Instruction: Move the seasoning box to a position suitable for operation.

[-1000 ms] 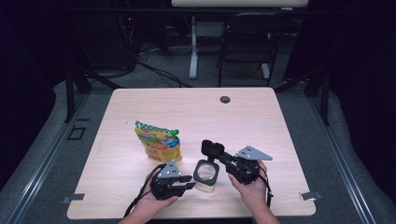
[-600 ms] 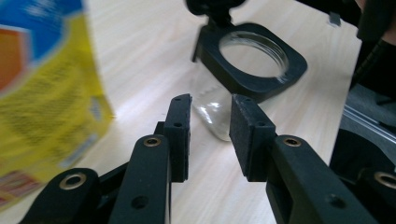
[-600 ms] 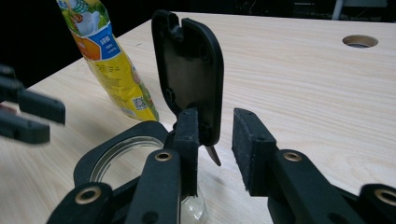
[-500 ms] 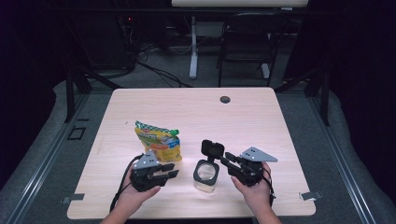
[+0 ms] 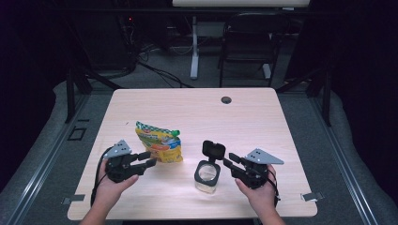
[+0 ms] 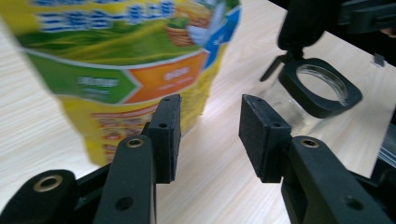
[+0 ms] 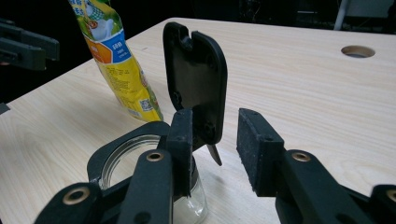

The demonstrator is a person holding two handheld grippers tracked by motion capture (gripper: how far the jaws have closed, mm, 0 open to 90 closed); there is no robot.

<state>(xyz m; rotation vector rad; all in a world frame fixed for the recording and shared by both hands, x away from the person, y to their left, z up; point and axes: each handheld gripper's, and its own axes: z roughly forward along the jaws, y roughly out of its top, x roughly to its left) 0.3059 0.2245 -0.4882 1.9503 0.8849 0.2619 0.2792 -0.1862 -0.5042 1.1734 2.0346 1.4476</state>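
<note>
**Open jar, upright pouch: two easy tips**

The glass jar [image 5: 207, 176] stands low in the centre of the high view, its black hinged lid [image 5: 213, 150] flipped up. The snack pouch [image 5: 158, 142] stands left of it. Both grippers' jaws have just been opening and hold nothing: the left gripper [image 5: 149, 158] points at the pouch's lower edge, the right gripper [image 5: 229, 162] sits just beside the lid. A careless nudge from the right could knock over the jar; a low pinch could crumple or topple the pouch.
</note>
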